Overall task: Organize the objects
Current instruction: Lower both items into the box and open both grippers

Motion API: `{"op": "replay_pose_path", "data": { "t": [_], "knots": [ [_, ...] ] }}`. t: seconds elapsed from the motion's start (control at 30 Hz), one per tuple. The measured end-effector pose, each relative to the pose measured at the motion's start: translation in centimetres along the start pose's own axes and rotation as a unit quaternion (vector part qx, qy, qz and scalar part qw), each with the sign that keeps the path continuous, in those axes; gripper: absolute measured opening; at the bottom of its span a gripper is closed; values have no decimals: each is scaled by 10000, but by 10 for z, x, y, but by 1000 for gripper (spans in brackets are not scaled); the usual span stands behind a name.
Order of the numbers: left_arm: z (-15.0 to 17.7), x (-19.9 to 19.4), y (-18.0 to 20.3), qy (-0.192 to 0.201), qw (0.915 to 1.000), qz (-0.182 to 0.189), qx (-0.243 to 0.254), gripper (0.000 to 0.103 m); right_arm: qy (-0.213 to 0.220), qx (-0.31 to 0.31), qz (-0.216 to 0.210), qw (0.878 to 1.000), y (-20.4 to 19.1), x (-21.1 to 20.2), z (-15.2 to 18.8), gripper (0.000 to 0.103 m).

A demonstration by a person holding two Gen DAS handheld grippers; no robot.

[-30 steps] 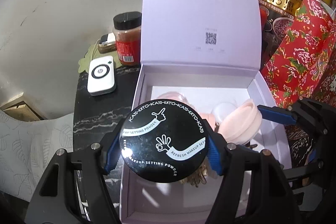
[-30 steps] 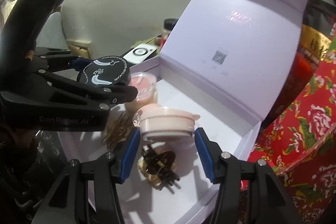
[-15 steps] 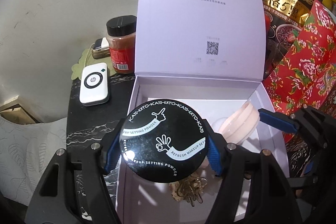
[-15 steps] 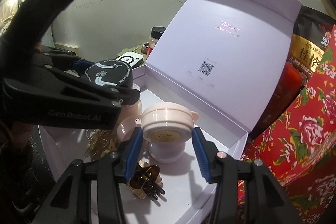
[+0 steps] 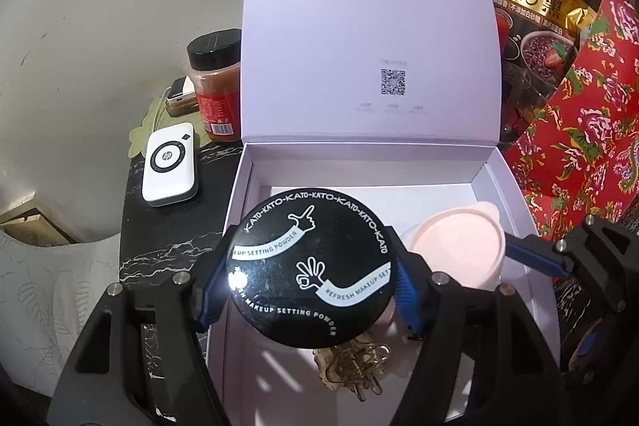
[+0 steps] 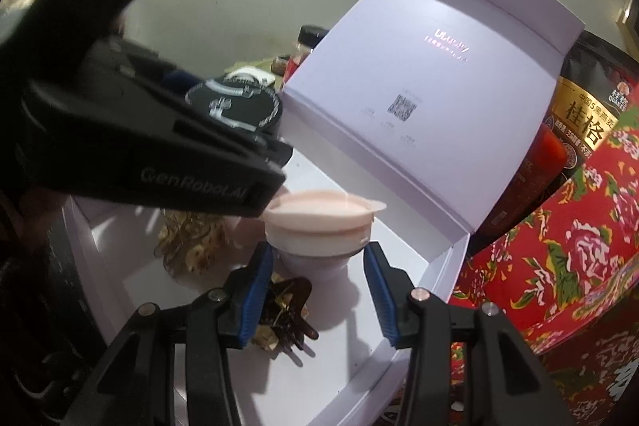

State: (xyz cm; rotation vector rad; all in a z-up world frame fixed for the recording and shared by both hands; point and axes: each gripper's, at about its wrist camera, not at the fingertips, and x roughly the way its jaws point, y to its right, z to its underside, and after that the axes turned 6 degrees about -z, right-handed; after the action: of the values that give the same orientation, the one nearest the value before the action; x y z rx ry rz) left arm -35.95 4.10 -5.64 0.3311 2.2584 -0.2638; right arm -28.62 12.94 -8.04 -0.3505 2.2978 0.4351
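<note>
Right, your left tool (image 5: 307, 286) is clamped on the black KATO setting powder compact (image 5: 311, 266), over the open ULucky box (image 5: 515, 194). Your right tool (image 6: 317, 286) grips the pink jar (image 6: 319, 222) above the box floor, gold hair clips (image 6: 187, 238) lying inside.

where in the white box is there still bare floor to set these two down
Bare floor lies along the back of the white box, under the raised lid, and at the near right corner beside the dark hair claw. The near left is crowded with gold clips. The left gripper holds the black powder compact; the right gripper holds the pink jar.
</note>
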Motion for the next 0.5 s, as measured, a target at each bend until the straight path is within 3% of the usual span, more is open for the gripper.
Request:
{"op": "replay_pose_path", "data": {
  "t": [0.5],
  "knots": [
    [0, -2, 6, -11, 9999, -69, 100, 67, -103, 167, -205, 9996, 10, -3, 5, 48]
  ]
}}
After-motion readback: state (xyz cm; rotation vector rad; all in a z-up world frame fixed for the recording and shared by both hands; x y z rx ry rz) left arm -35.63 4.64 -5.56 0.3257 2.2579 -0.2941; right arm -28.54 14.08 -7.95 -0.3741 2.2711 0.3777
